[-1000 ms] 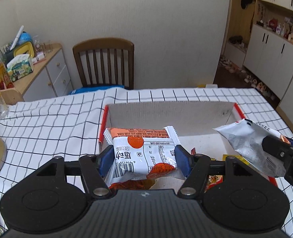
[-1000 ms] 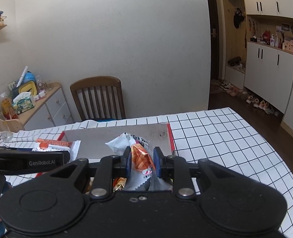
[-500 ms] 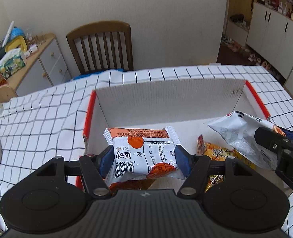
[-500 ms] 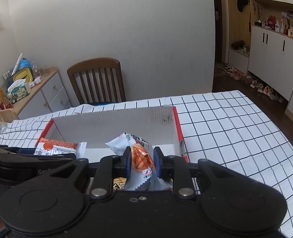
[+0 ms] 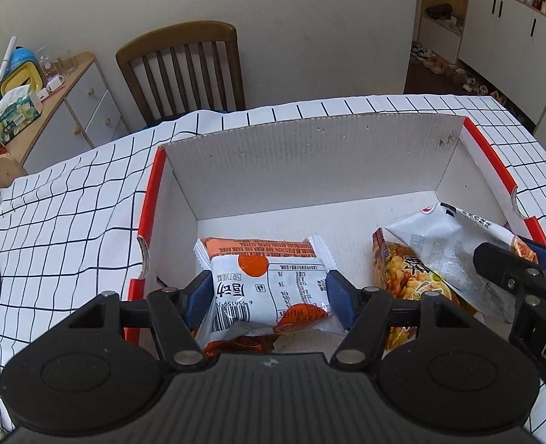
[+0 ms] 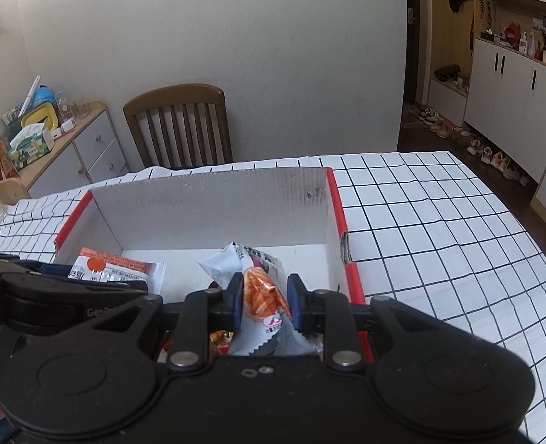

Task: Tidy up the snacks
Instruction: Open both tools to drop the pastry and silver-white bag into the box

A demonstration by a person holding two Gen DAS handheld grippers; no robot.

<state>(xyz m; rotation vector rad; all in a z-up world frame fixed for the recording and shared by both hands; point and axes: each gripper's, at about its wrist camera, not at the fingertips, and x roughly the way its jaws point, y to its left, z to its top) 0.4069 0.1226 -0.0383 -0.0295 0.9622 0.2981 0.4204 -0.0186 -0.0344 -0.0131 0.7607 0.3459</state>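
Note:
A red-rimmed cardboard box [image 5: 309, 155] stands on the checked tablecloth. My left gripper [image 5: 267, 292] is shut on a white and orange snack packet [image 5: 269, 281], held low inside the box's near left part. My right gripper [image 6: 263, 305] is shut on a crumpled white snack bag with orange print [image 6: 261, 288], inside the box's near right part; the same bag [image 5: 446, 244] shows at the right of the left wrist view. Under it lies an orange and yellow snack bag [image 5: 406, 277] on the box floor.
A wooden chair [image 5: 184, 70] stands behind the table. A sideboard [image 5: 62, 111] with tissues and bottles is at the far left, white cupboards [image 6: 513, 85] at the far right. Checked cloth [image 6: 439, 229] spreads right of the box.
Both grippers have come down and forward with their packets, from above the box rim to inside the box. The box floor and the orange bag on it now show.

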